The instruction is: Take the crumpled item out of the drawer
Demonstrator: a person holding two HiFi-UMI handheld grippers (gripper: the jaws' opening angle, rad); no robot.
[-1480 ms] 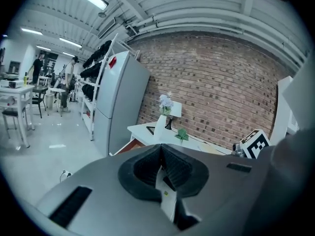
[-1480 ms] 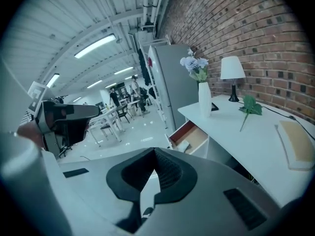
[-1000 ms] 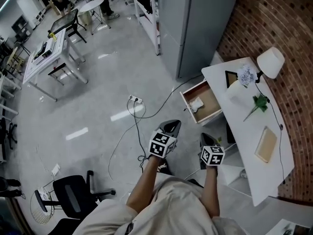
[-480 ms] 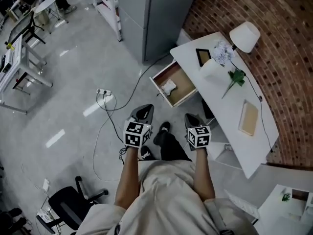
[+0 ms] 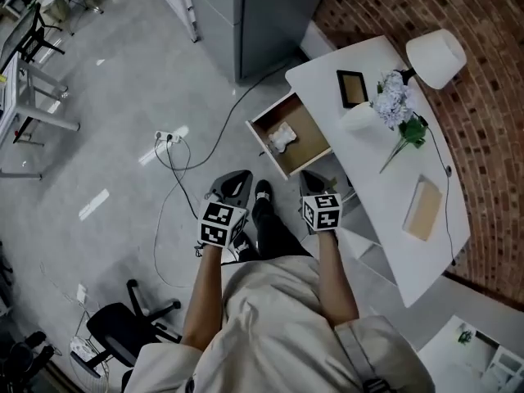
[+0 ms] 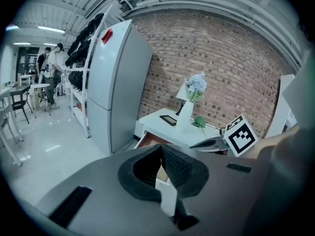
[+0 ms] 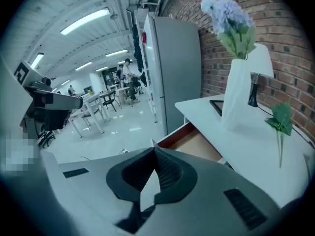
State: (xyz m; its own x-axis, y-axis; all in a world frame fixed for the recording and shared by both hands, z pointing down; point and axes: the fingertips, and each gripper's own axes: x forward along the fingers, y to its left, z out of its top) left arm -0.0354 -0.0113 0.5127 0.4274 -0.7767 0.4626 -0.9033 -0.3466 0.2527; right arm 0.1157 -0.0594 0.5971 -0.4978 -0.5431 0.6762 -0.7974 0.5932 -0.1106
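From above, the person stands on the gray floor facing a white desk (image 5: 385, 219) set against a brick wall (image 5: 483, 121), with a gripper in each hand held low in front of the body. The left gripper (image 5: 235, 182) and the right gripper (image 5: 313, 182) are side by side but apart, both short of the drawer (image 5: 313, 134), which is pulled out from the desk's end. The pale crumpled item (image 5: 282, 136) lies on the drawer's brown bottom, untouched by either gripper. On the desktop are a white lamp (image 5: 435, 57), a dark picture frame (image 5: 352, 88), a white vase (image 5: 360, 117) of pale blue flowers, a green sprig (image 5: 412, 133) and a tan pad (image 5: 423, 209). A power strip (image 5: 166, 136) with trailing cables lies on the floor to the left, and a black office chair (image 5: 123, 327) stands behind the person. In the left gripper view the two dark jaws are clenched tip to tip with nothing between them; beyond them rise a tall gray refrigerator (image 6: 118, 82) and the desk, and the right gripper's marker cube shows at the right. In the right gripper view the jaws are likewise pressed together and empty, pointing towards the open drawer beside the desk; the crumpled item cannot be made out from here.
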